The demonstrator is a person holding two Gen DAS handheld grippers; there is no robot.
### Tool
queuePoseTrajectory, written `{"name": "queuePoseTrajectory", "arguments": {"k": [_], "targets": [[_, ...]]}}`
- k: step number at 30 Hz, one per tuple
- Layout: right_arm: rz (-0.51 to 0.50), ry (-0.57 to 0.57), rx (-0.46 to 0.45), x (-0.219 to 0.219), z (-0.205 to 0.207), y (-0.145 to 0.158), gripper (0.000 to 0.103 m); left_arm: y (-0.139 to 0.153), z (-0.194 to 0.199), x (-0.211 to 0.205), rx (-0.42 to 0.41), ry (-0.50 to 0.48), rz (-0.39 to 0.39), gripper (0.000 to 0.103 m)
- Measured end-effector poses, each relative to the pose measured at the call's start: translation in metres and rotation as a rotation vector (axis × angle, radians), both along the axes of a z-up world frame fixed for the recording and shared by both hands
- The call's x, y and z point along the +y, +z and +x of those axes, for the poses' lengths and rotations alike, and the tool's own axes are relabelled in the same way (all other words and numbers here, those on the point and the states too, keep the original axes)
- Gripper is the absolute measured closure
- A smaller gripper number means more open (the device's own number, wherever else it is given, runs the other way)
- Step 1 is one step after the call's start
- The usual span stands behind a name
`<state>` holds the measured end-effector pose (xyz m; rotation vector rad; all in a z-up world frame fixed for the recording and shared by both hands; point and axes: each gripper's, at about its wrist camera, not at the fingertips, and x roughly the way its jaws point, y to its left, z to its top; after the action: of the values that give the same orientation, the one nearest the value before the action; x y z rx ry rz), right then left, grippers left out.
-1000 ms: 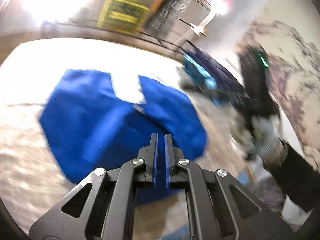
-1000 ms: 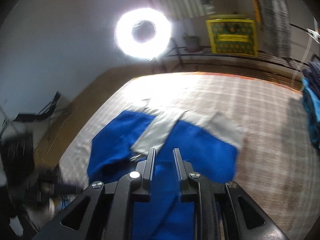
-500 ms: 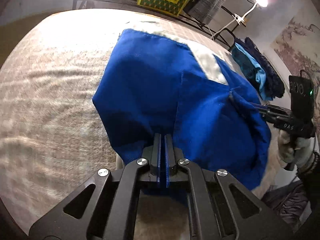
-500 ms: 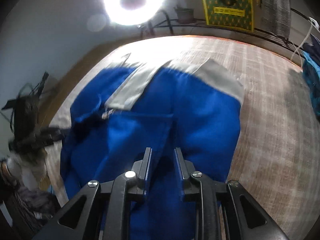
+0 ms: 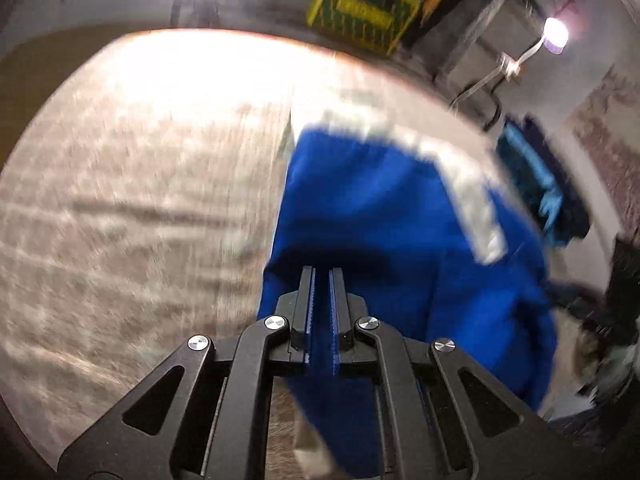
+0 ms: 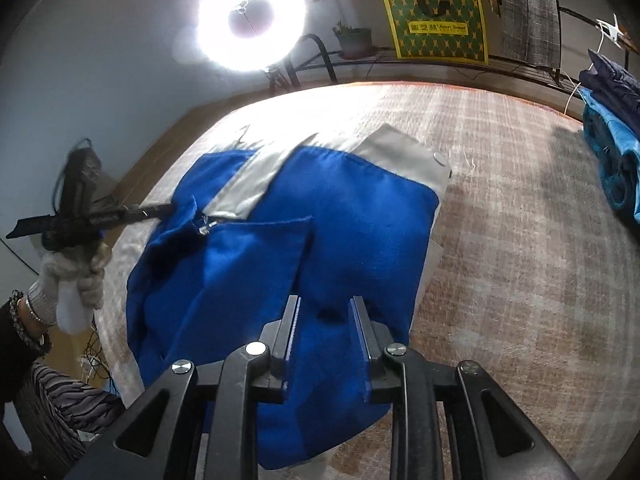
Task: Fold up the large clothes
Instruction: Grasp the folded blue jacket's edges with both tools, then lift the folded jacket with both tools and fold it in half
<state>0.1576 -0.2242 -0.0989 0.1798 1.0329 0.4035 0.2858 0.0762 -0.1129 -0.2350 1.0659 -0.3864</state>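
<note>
From the right wrist view, far left, the person's gloved left hand (image 6: 74, 276) carries the left gripper (image 6: 170, 210), whose thin black fingers reach in to the left edge of the blue garment (image 6: 320, 240). In its own view the left gripper (image 5: 322, 280) shows jaws pinched almost together with blue cloth between the pads, so it holds a fold of the fabric.

The garment, royal blue with pale grey panels (image 6: 248, 184) near its far end, lies spread on the checked beige cover (image 6: 520, 240) of the bed or table, already doubled in part: a flap with a straight edge lies over its middle. A small metal fastener, perhaps a zip pull (image 6: 204, 228), glints beside the left grip.

Near the middle, the right gripper (image 6: 326, 320) hangs over the near edge of the cloth. Its jaws are partly apart and opening; blue fabric shows between them, but whether the pads press it I cannot tell.

The cloth looks soft, thick and limp, fleece-like, light enough for one pinch but prone to sag and drag. I would take it at corners or along a seam, both layers together, lifting clear so the lower layer does not shift.

At far right a pile of folded blue clothes (image 6: 612, 160) sits well apart.
</note>
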Motion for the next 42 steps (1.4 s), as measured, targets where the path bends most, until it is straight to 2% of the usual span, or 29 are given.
{"name": "queuePoseTrajectory", "arguments": {"k": [3,6,8,9,10,11,12,13,14,15,18,20,30,36,42], "targets": [[0.017,0.008,0.036,-0.004,0.002,-0.011,0.080,-0.006,-0.006,0.002,0.006,-0.015,0.009,0.099],[0.130,-0.012,0.102,-0.016,0.005,-0.024,0.080,-0.008,-0.006,0.010,0.031,-0.016,0.006,0.095],[0.194,-0.031,0.139,-0.027,0.007,-0.021,0.081,-0.003,-0.006,0.017,0.050,-0.007,-0.025,0.095],[0.227,-0.043,0.139,-0.034,0.007,-0.016,0.080,0.002,-0.007,0.021,0.044,-0.001,-0.043,0.091],[0.254,-0.052,0.124,-0.041,0.005,-0.011,0.079,0.008,-0.007,0.025,0.035,0.006,-0.062,0.077],[0.279,-0.062,0.101,-0.048,0.003,-0.004,0.074,0.014,-0.008,0.032,0.026,0.021,-0.095,0.067],[0.292,-0.075,0.075,-0.055,0.002,0.002,0.063,0.017,-0.007,0.037,0.024,0.033,-0.123,0.047],[0.295,-0.089,0.052,-0.062,0.002,0.006,0.056,0.018,-0.005,0.041,0.027,0.044,-0.142,0.037],[0.296,-0.104,0.033,-0.068,0.001,0.009,0.040,0.019,-0.002,0.047,0.038,0.064,-0.176,0.036],[0.305,-0.124,0.021,-0.074,0.002,0.009,0.033,0.017,0.002,0.055,0.067,0.083,-0.234,0.036],[0.360,-0.164,0.051,-0.088,0.008,-0.003,0.032,0.004,0.014,0.070,0.156,0.127,-0.398,0.036],[0.392,-0.177,0.085,-0.093,0.015,-0.015,0.032,-0.005,0.020,0.072,0.191,0.121,-0.444,0.036],[0.585,-0.149,0.226,-0.092,0.030,-0.069,0.036,-0.034,0.042,0.062,0.278,0.052,-0.521,0.036],[0.646,-0.097,0.216,-0.085,0.037,-0.075,0.042,-0.042,0.052,0.045,0.301,-0.028,-0.577,0.036],[0.733,-0.087,0.213,-0.081,0.055,-0.080,0.052,-0.039,0.057,0.030,0.284,-0.052,-0.576,0.036]]}}
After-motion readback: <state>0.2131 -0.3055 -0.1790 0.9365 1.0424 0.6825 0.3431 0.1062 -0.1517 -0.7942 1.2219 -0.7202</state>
